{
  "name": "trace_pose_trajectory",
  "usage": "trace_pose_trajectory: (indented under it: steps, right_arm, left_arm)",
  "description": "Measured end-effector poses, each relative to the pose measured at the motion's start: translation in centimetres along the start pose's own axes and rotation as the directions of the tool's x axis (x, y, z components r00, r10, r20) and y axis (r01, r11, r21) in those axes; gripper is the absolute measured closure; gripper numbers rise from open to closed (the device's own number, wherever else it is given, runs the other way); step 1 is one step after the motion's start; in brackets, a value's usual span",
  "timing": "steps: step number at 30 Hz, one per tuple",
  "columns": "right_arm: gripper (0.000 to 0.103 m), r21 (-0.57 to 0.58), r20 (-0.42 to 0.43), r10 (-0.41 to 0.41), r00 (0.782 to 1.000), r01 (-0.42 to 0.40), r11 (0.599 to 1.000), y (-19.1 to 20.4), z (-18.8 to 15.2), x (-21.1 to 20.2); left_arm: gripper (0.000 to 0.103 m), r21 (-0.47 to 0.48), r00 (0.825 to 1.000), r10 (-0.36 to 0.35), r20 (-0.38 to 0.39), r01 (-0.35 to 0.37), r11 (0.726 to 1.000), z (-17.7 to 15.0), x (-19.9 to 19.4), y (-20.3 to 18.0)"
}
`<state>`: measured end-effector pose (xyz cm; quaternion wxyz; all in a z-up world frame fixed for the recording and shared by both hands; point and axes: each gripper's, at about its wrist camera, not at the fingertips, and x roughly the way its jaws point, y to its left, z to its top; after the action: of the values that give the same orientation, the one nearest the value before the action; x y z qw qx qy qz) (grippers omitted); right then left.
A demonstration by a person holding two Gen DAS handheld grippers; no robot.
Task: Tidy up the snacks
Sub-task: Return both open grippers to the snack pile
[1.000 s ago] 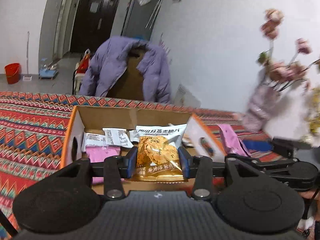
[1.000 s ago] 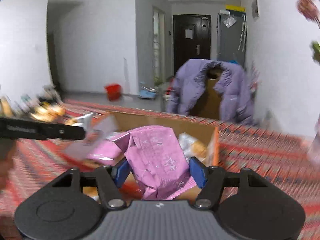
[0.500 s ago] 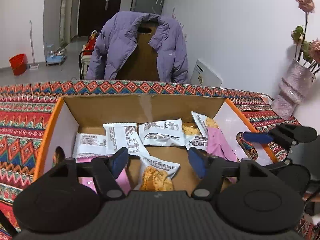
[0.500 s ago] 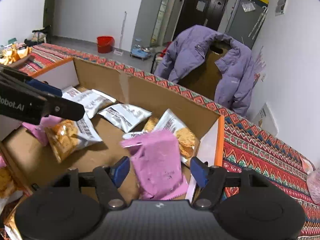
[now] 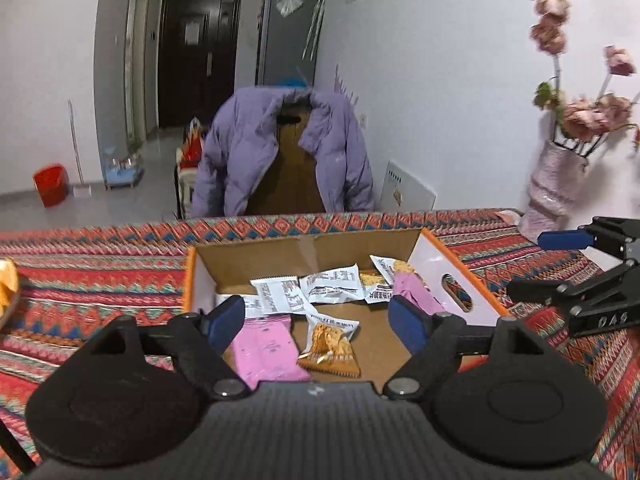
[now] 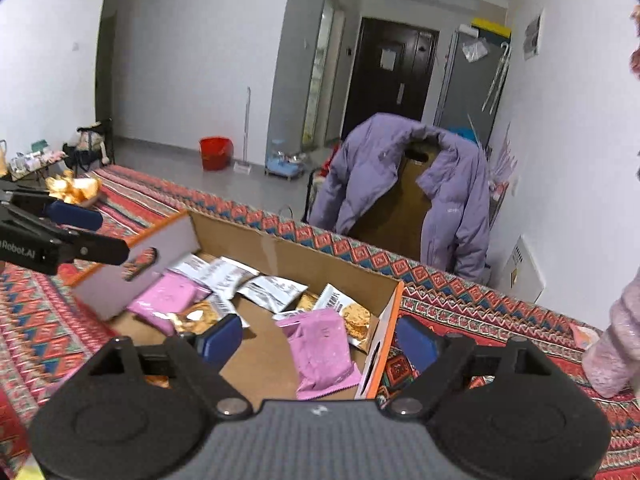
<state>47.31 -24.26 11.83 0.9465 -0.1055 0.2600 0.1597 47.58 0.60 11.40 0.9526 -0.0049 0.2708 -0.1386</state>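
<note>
Cardboard box (image 5: pixel 304 246) sits below both level, spread, empty claws (image 5: pixel 318 322) (image 6: pixel 320 340).

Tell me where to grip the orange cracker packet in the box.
Grip the orange cracker packet across its narrower white upper half, left gripper coming from above. It lies flat on the box floor with bare cardboard to its right, a pink packet close left.

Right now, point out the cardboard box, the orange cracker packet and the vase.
cardboard box (image 5: pixel 304 250): left wrist view, inner back wall.
orange cracker packet (image 5: pixel 331 344): left wrist view, packet's middle.
vase (image 5: pixel 554 184): left wrist view, its body.
</note>
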Motion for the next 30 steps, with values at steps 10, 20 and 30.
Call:
trace_pose_trajectory:
  steps: [10, 20, 30]
  right_arm:
    - [0.013, 0.011, 0.128, 0.043, 0.991, -0.045, 0.999, 4.4, -4.9, -11.3]
    - [0.007, 0.014, 0.161, 0.042, 0.986, -0.045, 0.999, 9.2, -13.1, -18.1]
    - [0.006, 0.089, 0.102, 0.029, 0.994, -0.039, 0.995, 10.9, -20.0, -20.4]
  left_arm:
    - [0.016, 0.04, 0.991, 0.036, 0.132, -0.042, 0.998, -6.7, -11.8, -2.5]
    - [0.008, -0.088, 0.982, 0.104, 0.158, -0.091, 0.992, -15.1, -19.7, -3.8]
    - [0.008, -0.11, 0.99, 0.13, 0.055, -0.124, 0.986, -20.3, -21.6, -4.9]
